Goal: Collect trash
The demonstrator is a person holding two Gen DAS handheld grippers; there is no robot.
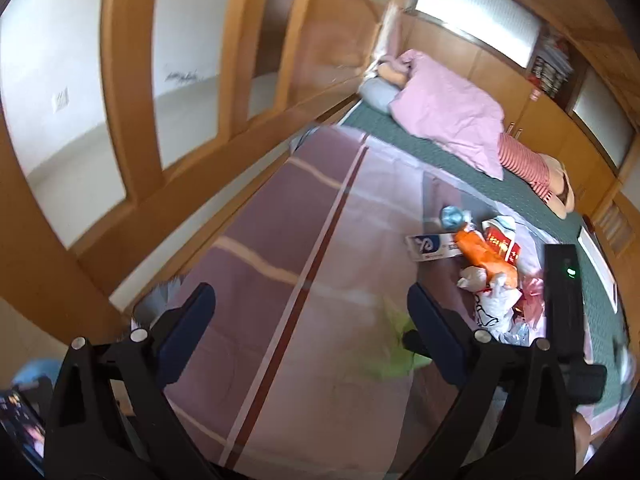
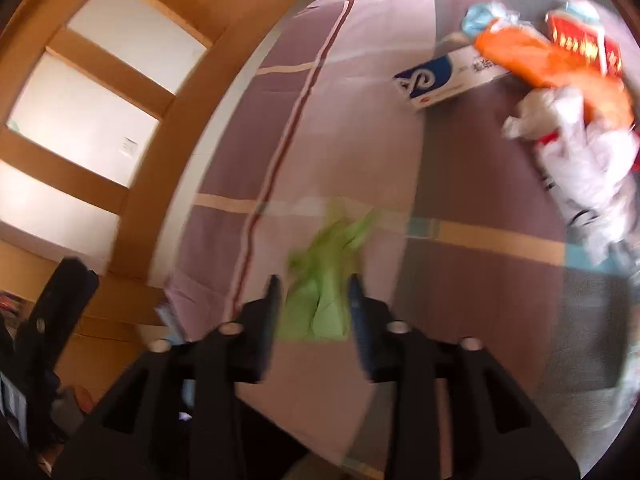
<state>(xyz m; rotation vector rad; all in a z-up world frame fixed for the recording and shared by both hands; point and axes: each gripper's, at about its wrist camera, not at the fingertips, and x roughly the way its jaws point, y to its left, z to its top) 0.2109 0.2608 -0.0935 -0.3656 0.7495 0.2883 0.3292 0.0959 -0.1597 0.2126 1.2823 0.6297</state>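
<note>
A crumpled green plastic bag (image 2: 324, 256) lies on the striped purple sheet (image 2: 340, 120), between the fingers of my right gripper (image 2: 314, 280). The jaws stand partly apart around it, and the blur hides any pressing. In the left wrist view the same green bag (image 1: 394, 354) shows beside the right finger of my left gripper (image 1: 311, 294), which is wide open over bare sheet. To the right lies a trash pile: a white and blue box (image 2: 440, 80), an orange bag (image 2: 532, 56), a red packet (image 2: 584, 44), a crumpled white bag (image 2: 580, 152).
A pink quilt (image 1: 448, 116) and a grey pillow (image 1: 376, 92) lie at the far end of the green mattress (image 1: 460, 168). A wooden frame with white panels (image 1: 132, 120) runs along the left of the bed. Wooden cupboards (image 1: 560, 140) stand behind.
</note>
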